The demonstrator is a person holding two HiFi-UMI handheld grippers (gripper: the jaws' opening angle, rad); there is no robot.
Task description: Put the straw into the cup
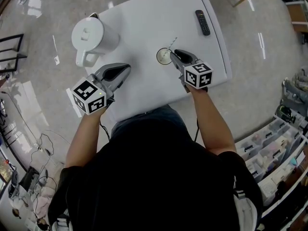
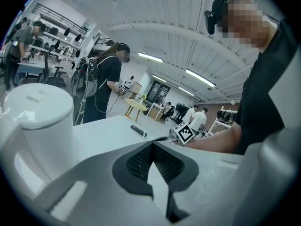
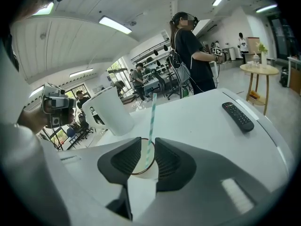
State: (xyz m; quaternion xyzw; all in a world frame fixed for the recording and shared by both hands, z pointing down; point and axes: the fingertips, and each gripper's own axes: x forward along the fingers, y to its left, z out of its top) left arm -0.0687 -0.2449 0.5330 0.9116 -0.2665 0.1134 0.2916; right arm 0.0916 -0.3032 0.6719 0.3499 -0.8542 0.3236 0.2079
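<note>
On your worktop (image 1: 144, 18) a white kettle (image 1: 91, 38) stands at 10 o'clock from the cup (image 1: 164, 56), well apart from it, and a black remote (image 1: 202, 22) lies out at 1 o'clock near the edge. Your left claw (image 1: 126, 67) hangs at 8 o'clock from the cup, pressed together on nothing. Your right claw (image 1: 174, 54) sits just beside the cup at 3 o'clock, its pads slightly spread, with the cup's rim and the straw (image 3: 151, 126) showing in the gap. The cup is small and pale with a dark rim. The straw is thin with teal and white stripes; it stands in the cup, leaning toward 1 o'clock.
</note>
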